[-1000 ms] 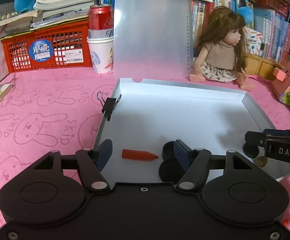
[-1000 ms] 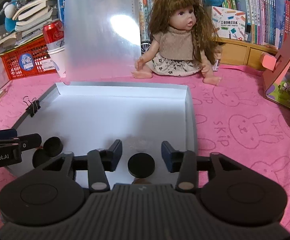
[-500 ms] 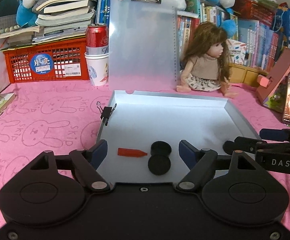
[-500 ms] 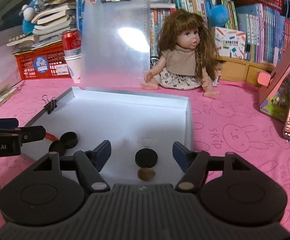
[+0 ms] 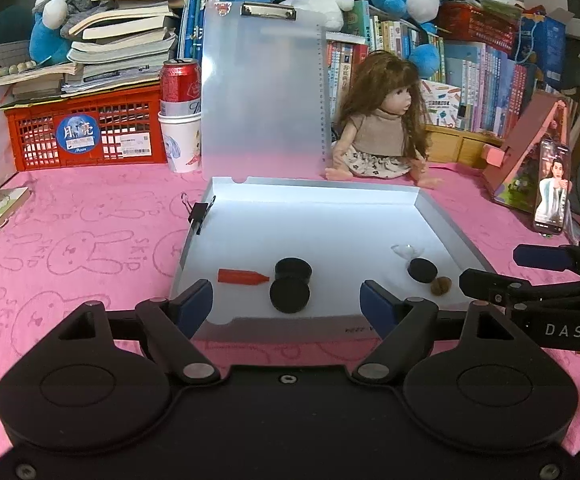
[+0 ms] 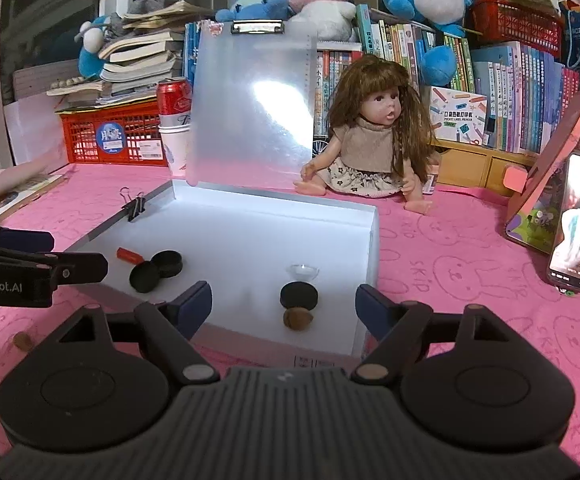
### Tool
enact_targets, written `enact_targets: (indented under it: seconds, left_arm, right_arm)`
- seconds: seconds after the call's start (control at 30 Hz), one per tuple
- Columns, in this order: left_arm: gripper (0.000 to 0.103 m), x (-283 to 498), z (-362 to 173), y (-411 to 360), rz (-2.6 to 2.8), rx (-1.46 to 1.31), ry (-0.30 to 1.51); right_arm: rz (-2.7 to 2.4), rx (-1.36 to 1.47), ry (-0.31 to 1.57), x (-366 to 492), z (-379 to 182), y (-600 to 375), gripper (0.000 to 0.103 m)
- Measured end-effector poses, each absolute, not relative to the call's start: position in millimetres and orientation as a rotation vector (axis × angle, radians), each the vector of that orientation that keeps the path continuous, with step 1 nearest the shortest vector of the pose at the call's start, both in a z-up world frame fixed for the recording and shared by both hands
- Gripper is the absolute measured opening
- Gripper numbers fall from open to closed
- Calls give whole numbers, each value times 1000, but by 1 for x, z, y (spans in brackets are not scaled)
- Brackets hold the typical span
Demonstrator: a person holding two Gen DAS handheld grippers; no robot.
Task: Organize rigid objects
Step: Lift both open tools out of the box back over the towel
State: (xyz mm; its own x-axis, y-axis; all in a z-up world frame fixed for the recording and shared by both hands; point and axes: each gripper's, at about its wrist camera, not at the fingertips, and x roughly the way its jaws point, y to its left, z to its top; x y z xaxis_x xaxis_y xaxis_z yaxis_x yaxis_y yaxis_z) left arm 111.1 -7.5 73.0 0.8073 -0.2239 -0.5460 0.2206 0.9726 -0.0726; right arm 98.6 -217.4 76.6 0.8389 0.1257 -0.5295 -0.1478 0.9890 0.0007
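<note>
An open white plastic case [image 5: 329, 216] [image 6: 250, 216] lies on the pink cloth with its clear lid standing up. Inside lie a red cap-like piece [image 5: 242, 277] [image 6: 129, 255], two black discs [image 5: 290, 295] [image 6: 146, 276] touching each other, a third black disc [image 5: 422, 270] [image 6: 298, 295], a small brown nut-like object [image 5: 441, 285] [image 6: 297, 318] and a clear lens-like piece [image 5: 405, 250] [image 6: 301, 270]. My left gripper [image 5: 286, 302] is open and empty at the case's near edge. My right gripper [image 6: 284, 300] is open and empty, also at the near edge; it also shows in the left wrist view [image 5: 529, 276].
A doll [image 5: 381, 128] [image 6: 373, 136] sits behind the case. A red basket [image 5: 86, 132], a can on a paper cup [image 5: 180, 116], books and plush toys line the back. A binder clip [image 5: 198, 212] grips the case's left wall. A phone [image 5: 551, 188] leans at right.
Both grippers have pulled back and up from inside the case and opened wider. The black discs, red piece and brown object stay in the case.
</note>
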Motion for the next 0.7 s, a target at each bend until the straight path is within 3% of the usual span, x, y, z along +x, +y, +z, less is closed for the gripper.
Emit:
enact_targets:
  seconds: [0.7]
  left_arm:
    - [82, 48, 56, 12, -206, -17, 541]
  right_arm:
    - [139, -6, 525, 46, 62, -220, 90]
